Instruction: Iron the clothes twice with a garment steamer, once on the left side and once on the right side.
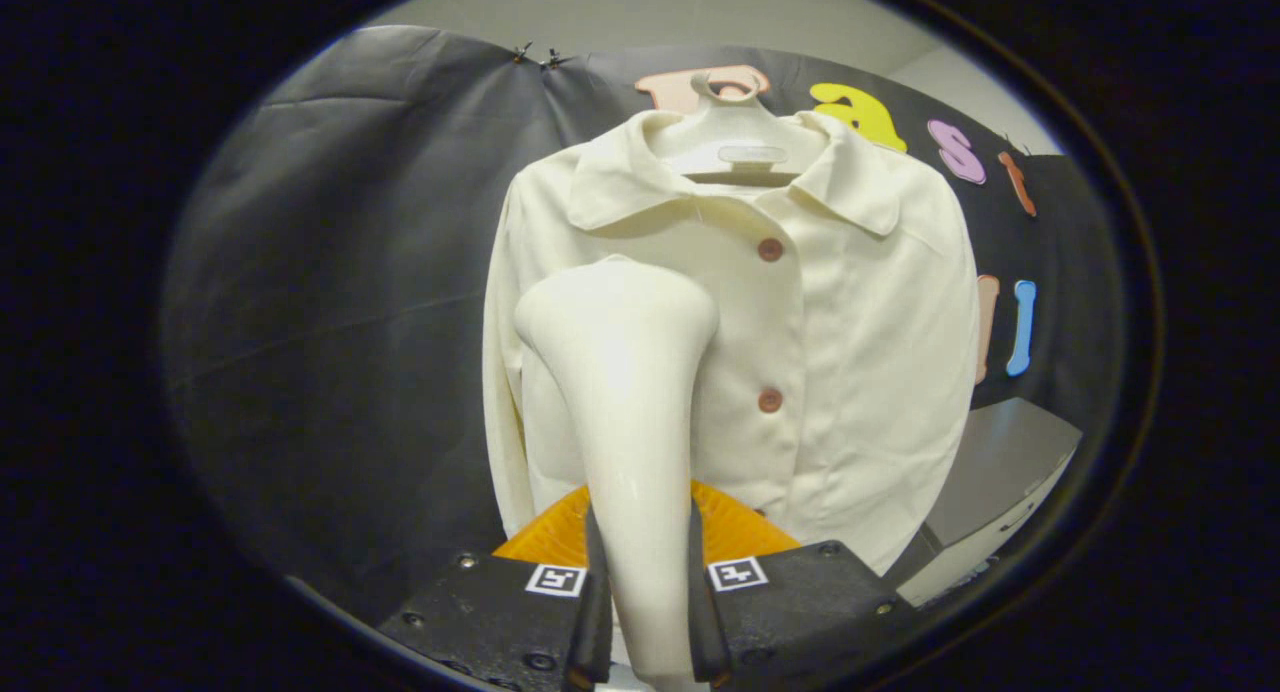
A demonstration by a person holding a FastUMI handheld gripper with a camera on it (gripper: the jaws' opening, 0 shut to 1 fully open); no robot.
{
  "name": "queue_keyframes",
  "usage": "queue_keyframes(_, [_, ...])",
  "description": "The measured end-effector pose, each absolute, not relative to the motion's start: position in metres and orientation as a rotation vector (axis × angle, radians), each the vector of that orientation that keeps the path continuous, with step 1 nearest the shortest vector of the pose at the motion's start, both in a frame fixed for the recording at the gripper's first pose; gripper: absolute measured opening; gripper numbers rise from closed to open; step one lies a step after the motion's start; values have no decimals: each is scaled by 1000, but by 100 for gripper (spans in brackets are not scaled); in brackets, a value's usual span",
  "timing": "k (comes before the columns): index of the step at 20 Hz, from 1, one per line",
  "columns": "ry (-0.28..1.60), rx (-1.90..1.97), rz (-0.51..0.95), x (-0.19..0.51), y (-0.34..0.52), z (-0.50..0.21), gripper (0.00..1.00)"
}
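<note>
Steamer (630, 412) is clamped in the claw (640, 612): both fingers are pressed on its handle, one each side, and the head is held up in front of the shirt (850, 372).

Risks from here:
- Handle is smooth and tapered, and is gripped low. Slip or twist could be caused if the head is dragged hard over the cloth.
- Shirt is hung loose on a hanger (735, 137). It could be swung or pushed back by too much pressure, so contact would be lost mid-stroke.
- Buttons (769, 249) run down the middle, just beside the head. The head could be snagged on them if the stroke drifts toward the centre.
- Whether the head is touching the cloth cannot be told from this view; a pass made off the fabric would be wasted.

Position: steamer is between the fingers and rises just ahead of them, head over the shirt panel on the side away from the grey box (1000, 472). Shirt is beyond, against the black cloth wall (330, 302). Something orange (730, 532) is seen behind the handle base; not identified.
</note>
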State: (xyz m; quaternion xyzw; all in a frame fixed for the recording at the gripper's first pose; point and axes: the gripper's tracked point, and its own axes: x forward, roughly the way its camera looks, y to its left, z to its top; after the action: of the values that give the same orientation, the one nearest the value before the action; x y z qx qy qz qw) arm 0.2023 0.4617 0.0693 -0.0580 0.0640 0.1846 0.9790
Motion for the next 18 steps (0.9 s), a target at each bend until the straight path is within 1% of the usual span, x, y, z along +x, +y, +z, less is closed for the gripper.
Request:
queue_keyframes(7, [213,-153,275,206,447,12,30])
queue_keyframes(13, [263,-175,232,207,435,-32,31])
queue_keyframes(18, [326,-187,218,202,425,-83,31])
